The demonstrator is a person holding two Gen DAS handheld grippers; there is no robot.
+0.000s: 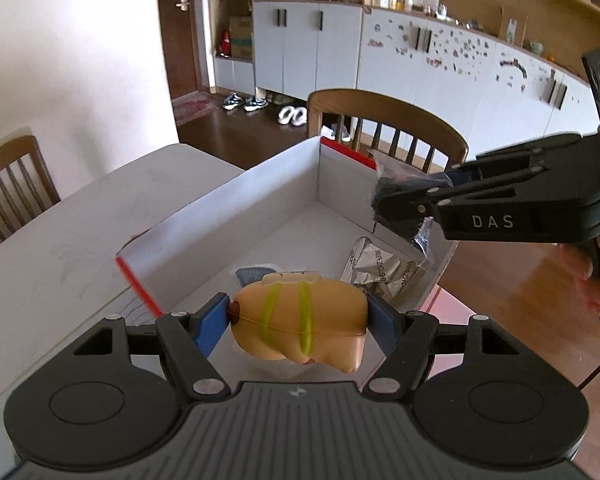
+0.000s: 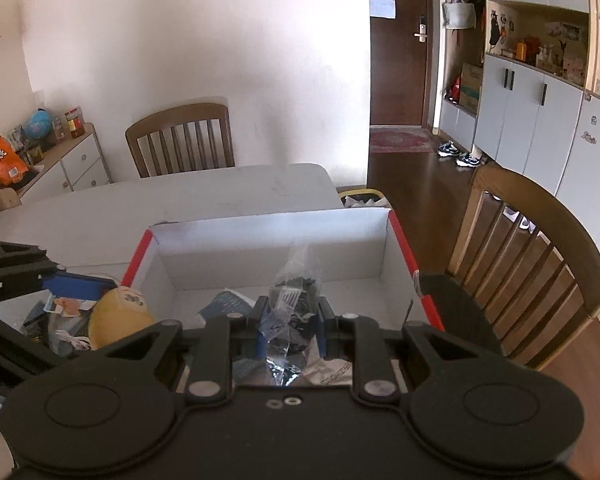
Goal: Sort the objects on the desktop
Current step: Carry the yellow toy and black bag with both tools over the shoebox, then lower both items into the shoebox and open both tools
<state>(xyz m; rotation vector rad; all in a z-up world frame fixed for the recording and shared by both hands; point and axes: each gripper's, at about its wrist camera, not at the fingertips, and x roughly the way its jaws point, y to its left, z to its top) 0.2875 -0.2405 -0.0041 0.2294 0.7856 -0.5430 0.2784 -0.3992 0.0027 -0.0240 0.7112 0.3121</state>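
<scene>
- Held nearest to the left wrist camera, the toy (image 1: 300, 320) is a smooth tan figure with yellow-green stripes; the left gripper (image 1: 298, 320) clenches it by its two ends, above the near wall of the box (image 1: 236, 208).
- It looks like hard, light plastic, and its rounded ends seem slippery, so a hold across the flatter middle would probably be safer.
- The right gripper (image 2: 288, 336) grasps the plastic bag (image 2: 294, 296) of small dark parts, above the box near its near wall.
- This bag seems soft, light and crinkly; it hangs loosely, so a pinch near the gathered top holds best.
- Inside the box a silver packet (image 1: 380, 268) lies on the floor.
- The box stands at the desk (image 1: 60, 232) edge, beside a chair (image 2: 540, 264).
</scene>
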